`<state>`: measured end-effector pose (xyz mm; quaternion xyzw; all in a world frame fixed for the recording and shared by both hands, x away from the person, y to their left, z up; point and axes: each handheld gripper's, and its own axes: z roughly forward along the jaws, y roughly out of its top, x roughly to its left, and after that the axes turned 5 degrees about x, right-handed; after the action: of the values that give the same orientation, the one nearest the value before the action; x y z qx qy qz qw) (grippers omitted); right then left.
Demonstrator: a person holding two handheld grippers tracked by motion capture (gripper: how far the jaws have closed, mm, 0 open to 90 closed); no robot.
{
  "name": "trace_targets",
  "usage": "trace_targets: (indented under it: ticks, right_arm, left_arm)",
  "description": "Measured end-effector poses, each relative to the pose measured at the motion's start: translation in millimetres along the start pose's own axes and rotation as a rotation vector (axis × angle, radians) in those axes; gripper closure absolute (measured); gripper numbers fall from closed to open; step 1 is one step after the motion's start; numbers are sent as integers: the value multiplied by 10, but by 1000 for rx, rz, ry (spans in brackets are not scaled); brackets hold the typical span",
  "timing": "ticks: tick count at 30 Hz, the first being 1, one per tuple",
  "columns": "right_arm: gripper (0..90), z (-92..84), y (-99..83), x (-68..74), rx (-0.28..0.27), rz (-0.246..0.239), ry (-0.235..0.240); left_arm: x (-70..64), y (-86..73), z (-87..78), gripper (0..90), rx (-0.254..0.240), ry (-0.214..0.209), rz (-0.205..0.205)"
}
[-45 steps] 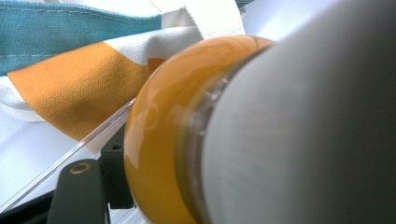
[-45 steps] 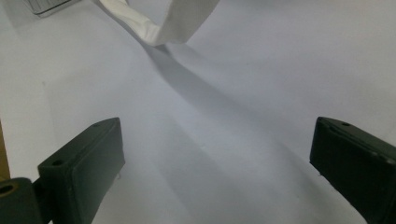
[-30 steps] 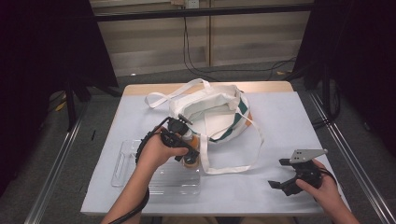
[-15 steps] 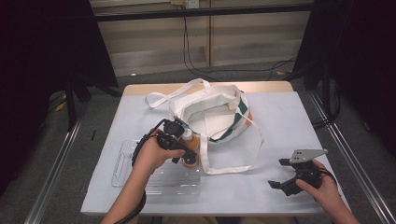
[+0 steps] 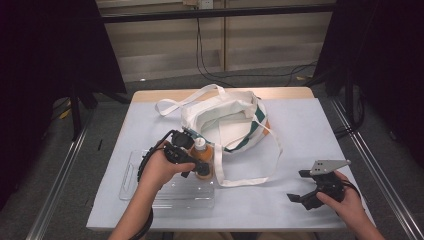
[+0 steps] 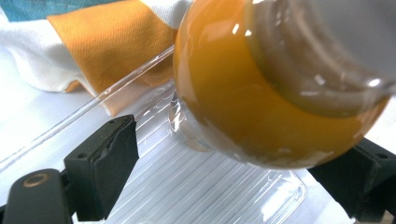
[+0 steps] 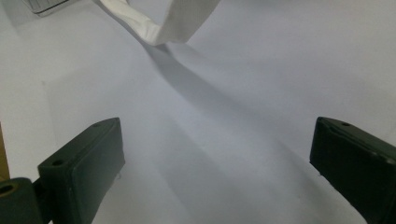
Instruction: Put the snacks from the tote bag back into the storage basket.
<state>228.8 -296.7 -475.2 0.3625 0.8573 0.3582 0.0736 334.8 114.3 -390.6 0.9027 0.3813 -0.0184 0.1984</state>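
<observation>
Since the earlier frames the left hand-held gripper (image 5: 196,162) has drifted a little toward the bag, carrying the bottle (image 5: 202,159) with it, while the right hand-held gripper (image 5: 305,186) has stayed parked at the near right of the worktop (image 5: 310,135).

In the high view, the bottle stands upright with its white cap up, over the far right corner of the clear tray (image 5: 165,192) and just beside the mouth of the white cloth bag (image 5: 227,120). The bag lies slumped, its long straps looping over the worktop. My judgement: the bottle is lifted out of the tray and is on its way to the bag; placing it inside is still to do.

In the left gripper view, the bottle (image 6: 261,93) is smooth, rounded clear plastic full of orange liquid, with the jaws either side of it; the right jaw touches it, the left stands a little off, so a firm pinch cannot be told. Below lies the ribbed, glossy tray (image 6: 196,186), behind it woven orange and white cloth (image 6: 112,42).

In the right gripper view, the jaws are spread wide over the matte pale worktop (image 7: 224,140), holding nothing, with a flat white strap (image 7: 177,21) beyond.
</observation>
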Motion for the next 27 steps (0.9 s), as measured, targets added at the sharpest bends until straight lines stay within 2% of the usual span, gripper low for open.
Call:
trace_targets:
  ticks: [4, 6, 9, 15, 17, 18, 19, 27]
  right_arm:
    - [24, 3, 2, -6, -4, -5, -2]
    - [24, 0, 2, -1, 1, -2, 0]
    - [24, 3, 2, -4, -1, -2, -3]
    - [24, 3, -2, -8, 2, -3, -6]
    - [24, 0, -1, -7, -2, -3, -6]
    - [24, -5, 1, -9, -6, -5, -5]
    - [24, -10, 1, -5, -7, 1, -2]
    - [24, -15, -1, -19, -9, 3, -11]
  left_arm:
    - [2, -34, -3, 117, -6, 2, -9]
    - [14, -46, -11, 116, -5, 4, 1]
    - [12, -66, -8, 115, -8, 4, -12]
    - [19, -96, -11, 115, -9, 1, 0]
    - [4, -115, 12, 114, -37, -4, -37]
    - [30, -124, -3, 114, -16, 3, -4]
    - [28, -135, 2, 114, -19, 1, -15]
    - [71, -216, -11, 113, -35, -12, -18]
